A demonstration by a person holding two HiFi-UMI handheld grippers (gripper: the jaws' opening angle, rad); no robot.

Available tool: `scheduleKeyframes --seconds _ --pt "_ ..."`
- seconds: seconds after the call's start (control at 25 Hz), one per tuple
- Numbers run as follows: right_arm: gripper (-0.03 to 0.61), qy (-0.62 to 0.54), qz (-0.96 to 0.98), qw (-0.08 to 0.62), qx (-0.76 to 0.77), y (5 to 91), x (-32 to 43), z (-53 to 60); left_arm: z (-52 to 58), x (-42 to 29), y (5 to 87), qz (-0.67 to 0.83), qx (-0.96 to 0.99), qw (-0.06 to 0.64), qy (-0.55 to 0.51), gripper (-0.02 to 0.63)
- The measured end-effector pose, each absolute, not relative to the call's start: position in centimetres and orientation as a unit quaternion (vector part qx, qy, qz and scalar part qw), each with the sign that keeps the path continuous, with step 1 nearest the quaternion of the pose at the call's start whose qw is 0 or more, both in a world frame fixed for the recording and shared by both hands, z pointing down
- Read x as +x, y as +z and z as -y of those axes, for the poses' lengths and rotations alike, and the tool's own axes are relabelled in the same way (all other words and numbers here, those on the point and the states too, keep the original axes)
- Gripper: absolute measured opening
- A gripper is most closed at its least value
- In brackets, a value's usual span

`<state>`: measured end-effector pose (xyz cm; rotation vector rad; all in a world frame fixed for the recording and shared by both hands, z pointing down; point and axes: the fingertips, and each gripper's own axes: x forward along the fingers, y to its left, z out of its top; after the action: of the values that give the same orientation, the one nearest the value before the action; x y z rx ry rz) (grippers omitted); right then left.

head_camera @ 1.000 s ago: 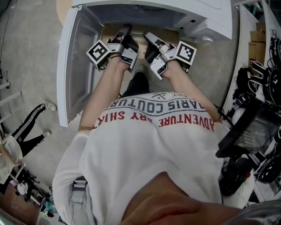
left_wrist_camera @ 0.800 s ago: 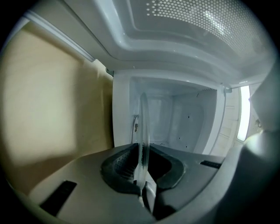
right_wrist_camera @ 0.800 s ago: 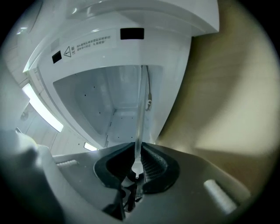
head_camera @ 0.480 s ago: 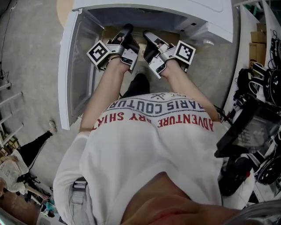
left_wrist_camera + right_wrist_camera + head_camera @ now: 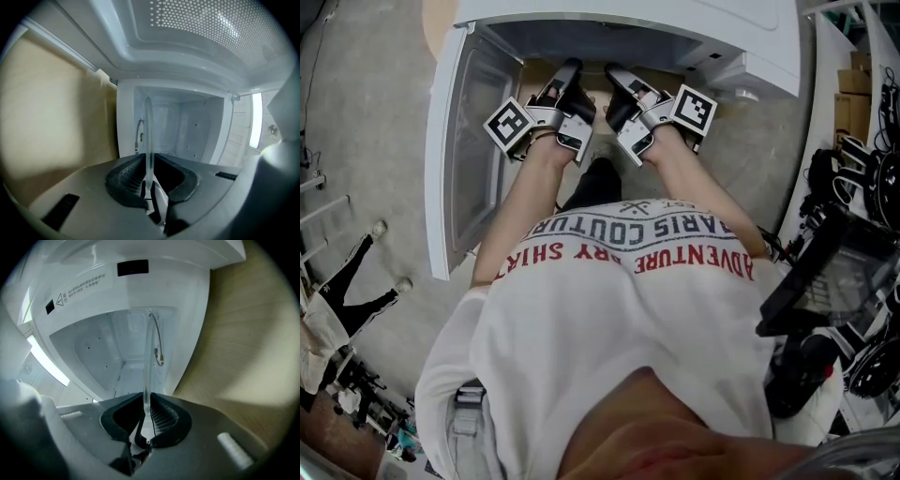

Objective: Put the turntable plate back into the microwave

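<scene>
Grey concrete floor (image 5: 366, 112) surrounds a white microwave (image 5: 750, 37) set against a wooden surface (image 5: 51, 117). Its door (image 5: 469, 150) is swung open to the left, and black cabled gear (image 5: 853, 281) crowds the right. The left gripper (image 5: 570, 70) and right gripper (image 5: 615, 77) each clamp the clear glass turntable plate (image 5: 149, 136) by its rim, just before the open cavity (image 5: 103, 352).

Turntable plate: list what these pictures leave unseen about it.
- Face and outline: both gripper views show the turntable plate only edge-on, as a thin glass strip.
- In head view: clear glass, not discernible between the claws.
- Floor inside the microwave: the left claw and right claw bodies largely cover it; the microwave's top hides it in head view.
</scene>
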<state>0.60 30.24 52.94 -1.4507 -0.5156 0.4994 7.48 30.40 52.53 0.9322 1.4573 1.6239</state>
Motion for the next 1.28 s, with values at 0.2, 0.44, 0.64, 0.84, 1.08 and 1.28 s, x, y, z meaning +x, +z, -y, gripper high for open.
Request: scheduleKeyframes --seconds 0.2,0.44,0.64,0.84,1.08,1.28 --pt "0.036 0.225 0.239 0.692 -0.643 53.4 0.7 -30.9 -29.6 7.1 52.8 -0.577 0.363 0.369 0.632 0.032" --pt "0.035 0.218 0.248 0.689 -0.645 53.6 0.9 -30.9 -29.4 6.7 53.2 -0.577 0.374 0.357 0.632 0.032" --pt "0.034 0.217 0.254 0.691 -0.64 53.8 0.9 -31.7 -30.5 6.7 53.4 -0.578 0.375 0.354 0.633 0.032" --pt "0.034 0.219 0.251 0.688 -0.644 53.5 1.3 -32.1 -31.3 7.2 53.4 -0.572 0.371 0.36 0.636 0.032" --pt "0.035 0.213 0.244 0.692 -0.645 53.5 1.3 -32.0 -32.1 7.4 54.4 -0.559 0.375 0.366 0.643 0.032" --pt "0.032 0.211 0.243 0.687 -0.652 52.9 1.3 -31.7 -32.6 8.0 54.3 -0.555 0.383 0.369 0.64 0.026"
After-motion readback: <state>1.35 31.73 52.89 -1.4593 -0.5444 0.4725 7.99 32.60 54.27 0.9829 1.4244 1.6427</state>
